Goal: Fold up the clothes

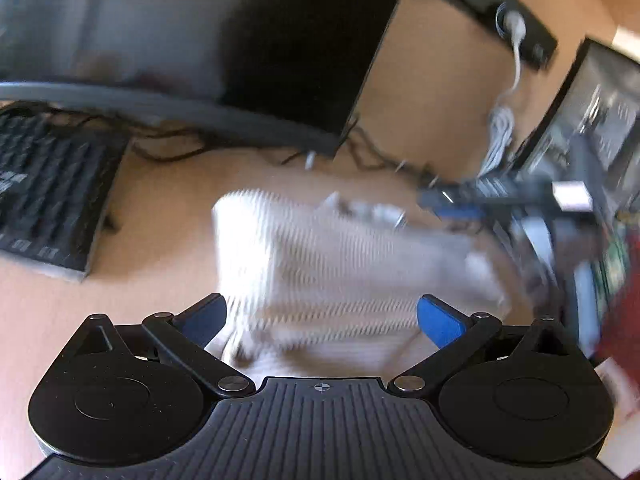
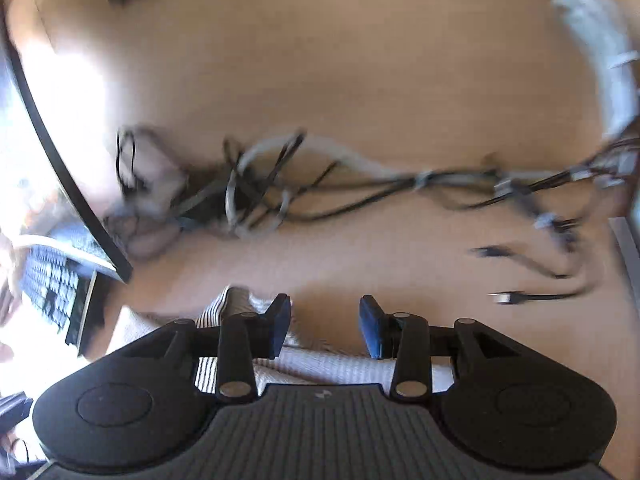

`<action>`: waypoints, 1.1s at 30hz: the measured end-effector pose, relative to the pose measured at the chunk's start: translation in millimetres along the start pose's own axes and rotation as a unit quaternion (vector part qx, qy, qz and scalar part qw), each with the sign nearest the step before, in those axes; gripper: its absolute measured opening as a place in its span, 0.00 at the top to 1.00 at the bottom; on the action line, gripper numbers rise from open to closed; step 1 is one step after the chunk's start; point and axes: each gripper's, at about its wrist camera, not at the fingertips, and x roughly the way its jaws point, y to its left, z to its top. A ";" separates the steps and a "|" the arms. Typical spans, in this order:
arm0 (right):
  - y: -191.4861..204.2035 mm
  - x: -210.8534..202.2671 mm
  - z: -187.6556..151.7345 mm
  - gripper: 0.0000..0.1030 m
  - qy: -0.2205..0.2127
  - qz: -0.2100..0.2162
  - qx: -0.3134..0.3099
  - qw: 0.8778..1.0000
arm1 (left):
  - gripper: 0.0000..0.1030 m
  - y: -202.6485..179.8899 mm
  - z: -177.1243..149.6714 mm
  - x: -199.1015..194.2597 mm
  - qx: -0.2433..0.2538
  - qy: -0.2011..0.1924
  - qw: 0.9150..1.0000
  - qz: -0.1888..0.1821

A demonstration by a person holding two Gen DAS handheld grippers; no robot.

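Note:
A white garment with thin dark stripes (image 1: 320, 264) lies bunched on the tan table, blurred by motion. My left gripper (image 1: 326, 318) hovers over its near edge with the blue pads (image 1: 436, 320) spread wide and nothing pinched between them. At the garment's far right edge a blurred black and blue shape is my right gripper (image 1: 452, 202). In the right wrist view the right gripper (image 2: 326, 324) stands open. Its pads (image 2: 282, 320) are apart, with bare table showing in the gap and the striped garment (image 2: 320, 364) lying just beneath.
A black keyboard (image 1: 52, 200) sits at the left and a dark monitor (image 1: 304, 40) stands behind the garment. A tangle of black and grey cables (image 2: 260, 184) crosses the table, with loose plugs (image 2: 508, 298). A power strip (image 1: 500, 12) and a white cord bundle (image 1: 500, 132) are at the right.

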 end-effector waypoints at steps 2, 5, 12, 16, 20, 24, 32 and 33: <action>-1.4 -24.7 -13.1 0.64 -0.024 -0.012 -0.006 1.000 | 0.00 -0.1 17.1 9.9 -0.004 0.001 1.000 -0.023; -4.9 -36.4 -43.5 0.63 0.004 -0.004 -0.004 1.000 | 0.00 0.4 28.2 37.7 -0.002 0.038 0.998 -0.049; 2.8 -28.2 -66.9 0.55 0.022 -0.045 -0.058 0.997 | 0.00 -11.9 19.7 75.4 0.059 0.087 0.994 0.014; -11.9 -38.0 -49.7 0.34 0.000 -0.045 -0.015 0.999 | 0.00 -16.6 24.1 71.4 0.060 0.092 0.993 0.037; -17.0 -24.7 -30.7 0.34 0.002 -0.006 0.007 1.000 | 0.00 -19.1 28.0 66.9 0.060 0.098 0.991 0.063; -3.0 8.1 -12.2 0.34 0.023 0.020 -0.017 0.999 | 0.00 -22.0 28.3 63.4 0.068 0.108 0.988 0.089; 22.2 85.7 0.2 0.60 0.071 0.029 -0.057 0.995 | 0.00 2.5 27.4 36.2 0.009 0.101 0.989 0.112; 26.8 88.8 0.5 0.66 0.071 0.030 -0.067 0.995 | 0.00 8.3 26.2 30.1 -0.003 0.099 0.989 0.114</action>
